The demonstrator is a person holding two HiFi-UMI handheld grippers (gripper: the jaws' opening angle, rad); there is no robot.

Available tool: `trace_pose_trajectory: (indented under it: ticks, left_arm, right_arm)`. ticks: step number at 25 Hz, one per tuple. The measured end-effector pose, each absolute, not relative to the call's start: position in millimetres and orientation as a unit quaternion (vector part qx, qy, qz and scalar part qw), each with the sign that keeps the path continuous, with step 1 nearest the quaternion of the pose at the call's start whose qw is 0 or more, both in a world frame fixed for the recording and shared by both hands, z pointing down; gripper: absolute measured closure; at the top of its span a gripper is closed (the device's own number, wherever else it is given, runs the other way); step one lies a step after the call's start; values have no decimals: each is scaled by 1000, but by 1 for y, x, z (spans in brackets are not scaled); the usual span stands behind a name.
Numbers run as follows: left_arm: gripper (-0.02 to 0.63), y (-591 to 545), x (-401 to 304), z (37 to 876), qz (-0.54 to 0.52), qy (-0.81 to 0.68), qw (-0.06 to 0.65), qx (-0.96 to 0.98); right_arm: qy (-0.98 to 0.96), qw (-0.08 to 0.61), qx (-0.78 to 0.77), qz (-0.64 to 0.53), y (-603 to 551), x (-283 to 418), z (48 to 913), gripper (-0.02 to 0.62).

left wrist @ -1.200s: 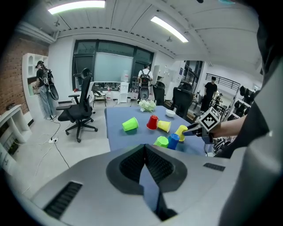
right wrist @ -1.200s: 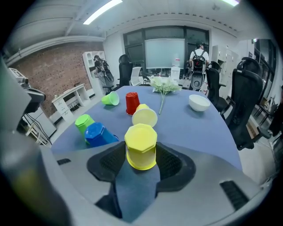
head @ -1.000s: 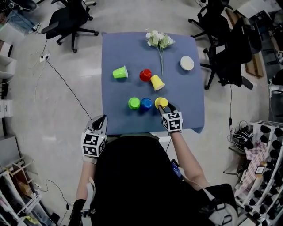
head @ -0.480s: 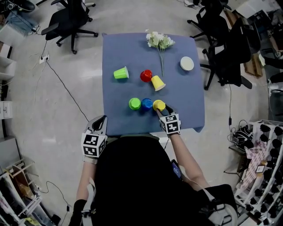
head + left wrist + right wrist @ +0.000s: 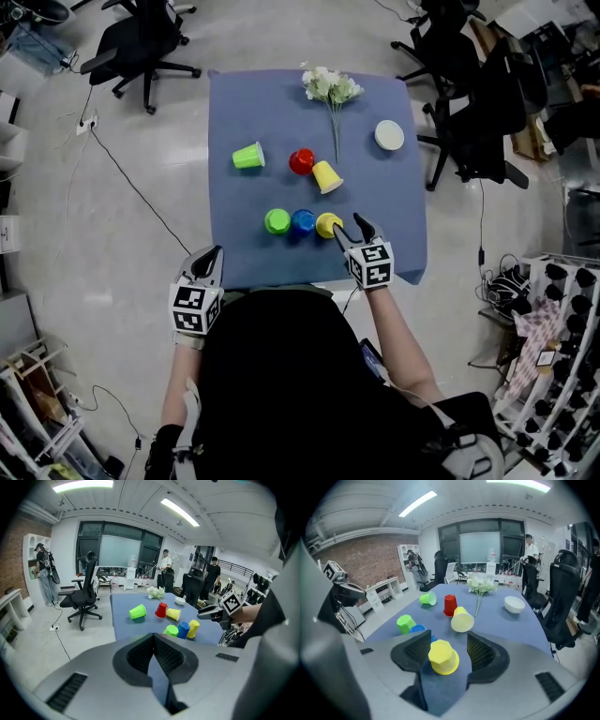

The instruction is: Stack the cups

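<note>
Right gripper (image 5: pixel 347 223) lifted, opening, octagonal cup (image 5: pixel 443 658) between

Head view: high over the person's shoulders, facing steeply down, far enough back to take in the whole square table under a blue cloth (image 5: pixel 281 122), with grey floor and black swivel office chairs (image 5: pixel 131 47) round it. Left gripper view: low, off the table's near left corner, facing across the cloth toward the dark window wall (image 5: pixel 117 550), cups well off. Right gripper view: just over the near edge, same heading, upside-down yellow plastic cup (image 5: pixel 443 657) close under the lens; all three share the tabletop and the white flower bunch (image 5: pixel 333 86).
</note>
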State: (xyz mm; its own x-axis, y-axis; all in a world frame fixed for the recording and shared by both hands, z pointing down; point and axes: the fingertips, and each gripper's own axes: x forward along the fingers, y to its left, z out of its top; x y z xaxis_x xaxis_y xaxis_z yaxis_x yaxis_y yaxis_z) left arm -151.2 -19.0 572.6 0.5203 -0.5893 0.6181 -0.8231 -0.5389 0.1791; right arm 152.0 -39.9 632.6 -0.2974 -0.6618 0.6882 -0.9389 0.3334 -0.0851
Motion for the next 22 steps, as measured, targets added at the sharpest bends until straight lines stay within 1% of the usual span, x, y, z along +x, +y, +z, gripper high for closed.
trace_pose_trajectory:
  ticks: [7,14,20,22]
  left_arm:
    - [595,-11,-152,577,253,-447,243,823]
    - [595,-4,-162,584,252,-484,261,796]
    - [595,6,-170,588,251,-505,273,779]
    - [595,9,-172,589,252,-510,276,775]
  right_arm:
    - [-778,298,506,224,-89,168,635,368]
    - [-787,360,464,188,-129,176,659,407]
    - [-795,390,426,189,-144,173,681,416]
    - [-796,401,416,183,-145,170,685,436]
